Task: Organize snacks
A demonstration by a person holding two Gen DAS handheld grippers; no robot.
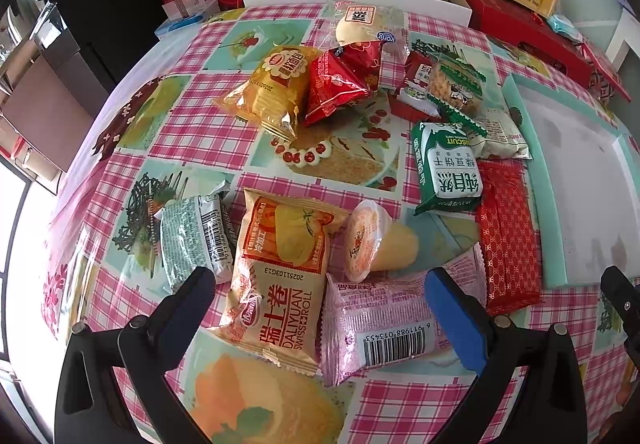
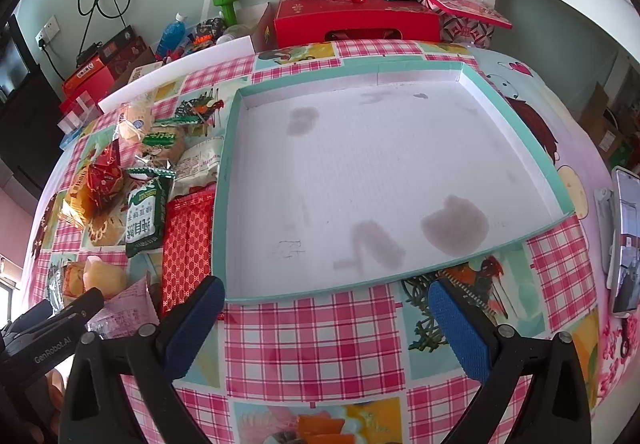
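On a checked tablecloth, snacks lie scattered left of an empty teal-rimmed tray [image 2: 230,147]. Left gripper [image 1: 320,308] hangs released over the Swiss roll packet [image 1: 280,284]; right gripper [image 2: 326,318], also released, faces the tray. Best approach: pinch the packet's middle squarely.

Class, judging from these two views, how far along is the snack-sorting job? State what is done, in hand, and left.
Done: nothing; the teal-rimmed tray holds no snacks. In hand: nothing; the left tongs hang open over the Swiss roll packet and pink packet, and the right tongs are open at the tray's near edge. Left: all the snacks on the tablecloth.
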